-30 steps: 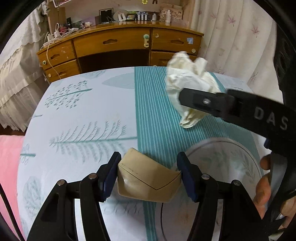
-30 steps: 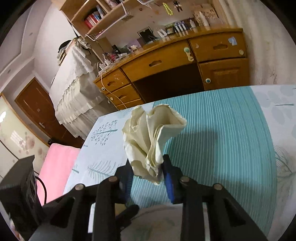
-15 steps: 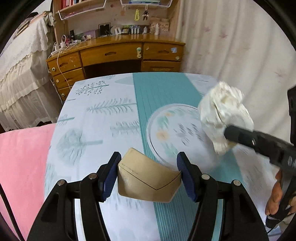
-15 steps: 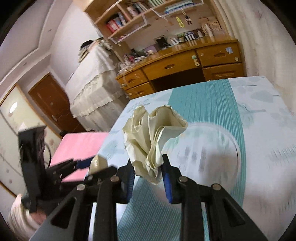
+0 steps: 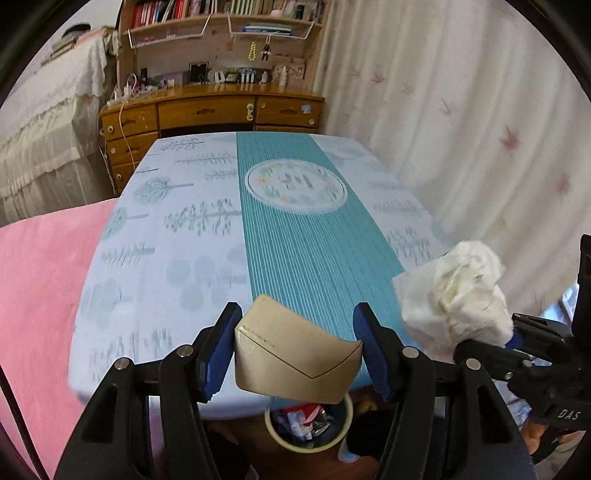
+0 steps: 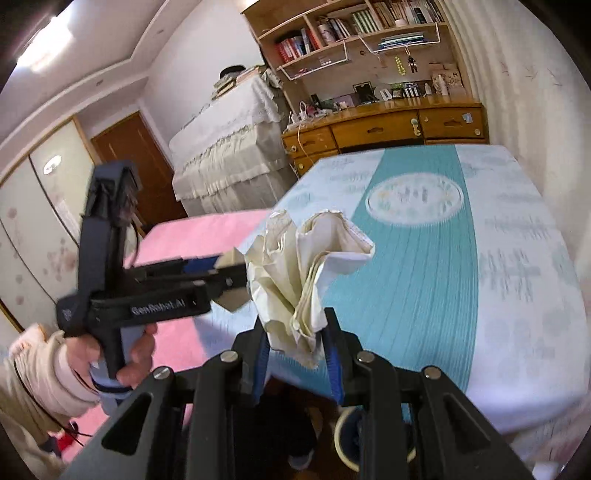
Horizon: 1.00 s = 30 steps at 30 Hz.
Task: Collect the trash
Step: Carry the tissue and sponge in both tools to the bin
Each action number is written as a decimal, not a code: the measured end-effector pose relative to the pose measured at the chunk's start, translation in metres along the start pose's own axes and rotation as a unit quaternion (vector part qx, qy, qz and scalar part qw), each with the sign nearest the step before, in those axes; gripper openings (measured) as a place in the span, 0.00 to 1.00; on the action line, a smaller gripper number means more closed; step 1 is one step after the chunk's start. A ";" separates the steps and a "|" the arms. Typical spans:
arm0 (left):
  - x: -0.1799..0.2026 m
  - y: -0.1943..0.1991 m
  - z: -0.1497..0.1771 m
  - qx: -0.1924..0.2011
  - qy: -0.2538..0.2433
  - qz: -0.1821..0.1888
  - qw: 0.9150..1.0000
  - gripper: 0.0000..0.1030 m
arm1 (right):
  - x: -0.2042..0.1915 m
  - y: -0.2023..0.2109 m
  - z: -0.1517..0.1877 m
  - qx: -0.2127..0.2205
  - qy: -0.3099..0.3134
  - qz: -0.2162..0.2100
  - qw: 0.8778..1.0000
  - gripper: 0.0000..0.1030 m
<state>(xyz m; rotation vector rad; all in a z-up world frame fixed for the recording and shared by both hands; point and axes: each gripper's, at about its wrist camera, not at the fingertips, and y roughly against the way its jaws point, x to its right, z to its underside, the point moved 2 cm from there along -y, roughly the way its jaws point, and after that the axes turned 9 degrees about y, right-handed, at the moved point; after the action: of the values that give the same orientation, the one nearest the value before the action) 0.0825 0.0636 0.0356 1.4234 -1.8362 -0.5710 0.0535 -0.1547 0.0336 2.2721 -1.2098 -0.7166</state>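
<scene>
A bench (image 5: 207,236) fills the middle of both views, draped in a pale cloth printed with grey-green trees — a teal striped band (image 5: 295,251) runs down its centre, with a round white medallion (image 5: 297,183) of small leaf motifs set in it. Beyond its far end stands a wooden dresser (image 5: 207,114) with brass-knobbed drawers, its top crowded with small bottles and frames, a white cable trailing down the left side. Above it, shelves of books (image 6: 354,26). To the left, furniture under a white lace-edged cover (image 5: 44,129) and a pink bedspread (image 5: 33,295); to the right, a pale curtain (image 5: 461,129) with pink leaf prints. A brown door (image 6: 129,162) shows in the right wrist view.
</scene>
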 end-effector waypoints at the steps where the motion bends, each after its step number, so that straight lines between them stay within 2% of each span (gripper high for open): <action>1: 0.003 0.004 0.018 0.003 -0.005 0.004 1.000 0.59 | -0.003 0.001 0.016 -0.005 -0.006 0.002 1.000 0.26; 4: 0.012 0.007 0.064 0.002 -0.018 0.012 1.000 0.59 | -0.007 -0.001 0.059 -0.022 -0.022 0.008 0.999 0.26; 8: 0.023 -0.003 0.114 0.001 -0.053 -0.001 0.999 0.59 | -0.004 -0.017 0.111 -0.058 -0.050 0.013 0.997 0.26; 14: 0.024 -0.048 0.176 -0.058 -0.063 0.005 0.996 0.59 | 0.012 -0.051 0.171 -0.114 -0.082 0.026 0.990 0.26; 21: 0.012 -0.109 0.210 -0.093 -0.054 0.016 0.994 0.59 | 0.046 -0.091 0.220 -0.154 -0.125 0.056 0.979 0.26; 30: -0.006 -0.179 0.232 -0.103 -0.045 -0.015 0.994 0.59 | 0.085 -0.143 0.265 -0.193 -0.175 0.085 0.962 0.27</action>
<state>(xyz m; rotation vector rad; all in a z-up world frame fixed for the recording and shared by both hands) 0.0173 -0.0027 -0.2421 1.3077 -1.7707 -0.8273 0.0117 -0.1962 -0.2738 1.7478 -1.2675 -1.2048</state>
